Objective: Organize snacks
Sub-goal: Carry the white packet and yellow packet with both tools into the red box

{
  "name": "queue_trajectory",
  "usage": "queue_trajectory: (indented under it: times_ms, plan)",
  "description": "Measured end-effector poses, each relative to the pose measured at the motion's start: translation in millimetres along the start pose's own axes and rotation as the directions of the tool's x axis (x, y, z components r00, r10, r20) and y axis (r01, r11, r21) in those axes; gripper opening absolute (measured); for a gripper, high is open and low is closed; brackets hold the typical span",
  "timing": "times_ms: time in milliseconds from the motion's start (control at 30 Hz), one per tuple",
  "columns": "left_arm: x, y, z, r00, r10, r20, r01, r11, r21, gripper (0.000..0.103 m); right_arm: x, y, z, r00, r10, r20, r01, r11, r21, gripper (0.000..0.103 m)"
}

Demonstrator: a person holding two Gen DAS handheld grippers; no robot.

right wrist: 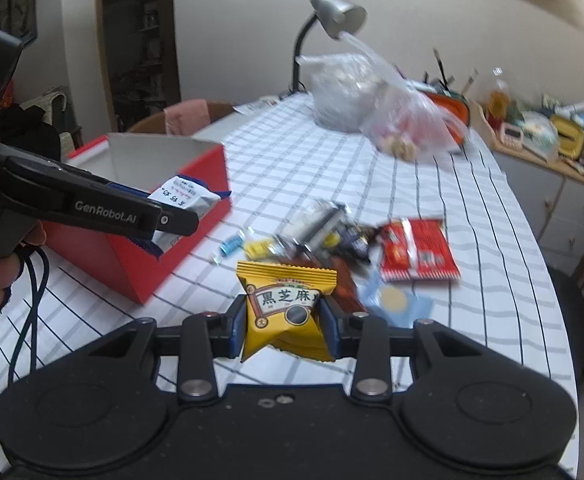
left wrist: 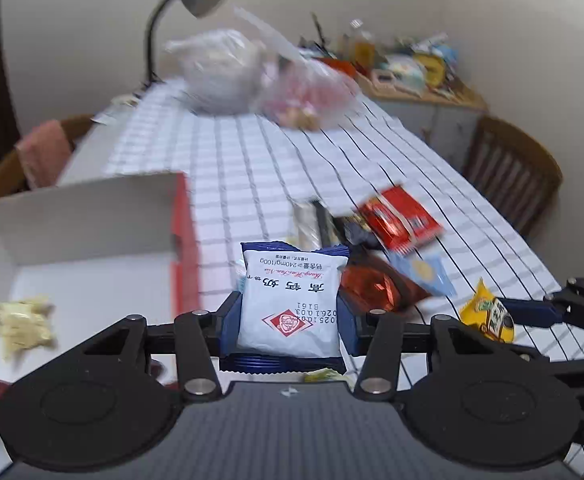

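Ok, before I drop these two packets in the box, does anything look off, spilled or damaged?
Nothing looks spilled or torn. The white packet in the left hand-held gripper and the yellow packet in the right hand-held gripper look intact. The rest sit in a loose heap beside the red box; blur hides fine detail.

Yellow sesame packet [right wrist: 287,312] clamped in right tool [right wrist: 283,328], above checked tablecloth [right wrist: 372,184], beside red box [right wrist: 147,252].

Each view is taken close behind its own fingers, low over the table [left wrist: 251,152]. The box [left wrist: 181,216] and lamp [right wrist: 334,12] are shared.
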State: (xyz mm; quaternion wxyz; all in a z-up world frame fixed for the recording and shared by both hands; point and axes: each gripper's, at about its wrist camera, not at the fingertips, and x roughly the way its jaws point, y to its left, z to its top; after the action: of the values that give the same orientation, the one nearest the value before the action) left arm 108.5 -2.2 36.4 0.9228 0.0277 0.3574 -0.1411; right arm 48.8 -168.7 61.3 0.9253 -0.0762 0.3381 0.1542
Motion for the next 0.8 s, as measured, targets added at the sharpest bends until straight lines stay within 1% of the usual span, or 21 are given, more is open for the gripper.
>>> queue_trajectory:
  times_ms: [233, 433, 600, 800]
  plan:
    - [-31.0, 38.5, 7.3, 0.997, 0.054, 0.061, -0.052, 0.998, -0.040, 0.048, -0.7, 40.7, 34.7, 0.998, 0.030, 0.058, -0.027, 0.998, -0.056, 0.036]
    - [-54.1, 77.7, 8.2, 0.990, 0.103, 0.092, -0.096, 0.993, -0.076, 0.048, 13.5, 81.3, 59.5, 0.995, 0.068, 0.072, -0.061, 0.993, -0.103, 0.036]
    - [-64.4, 108.5, 6.3, 0.984, 0.148, 0.096, -0.138, 0.985, -0.100, 0.048, 29.5, 113.4, 75.2, 0.992, 0.100, 0.072, -0.090, 0.987, -0.130, 0.036]
    - [-66.0, 144.4, 7.7, 0.978, 0.189, 0.089, -0.176, 0.975, -0.134, 0.048, 59.0, 141.5, 91.5, 0.993, 0.109, 0.051, -0.101, 0.985, -0.142, 0.036]
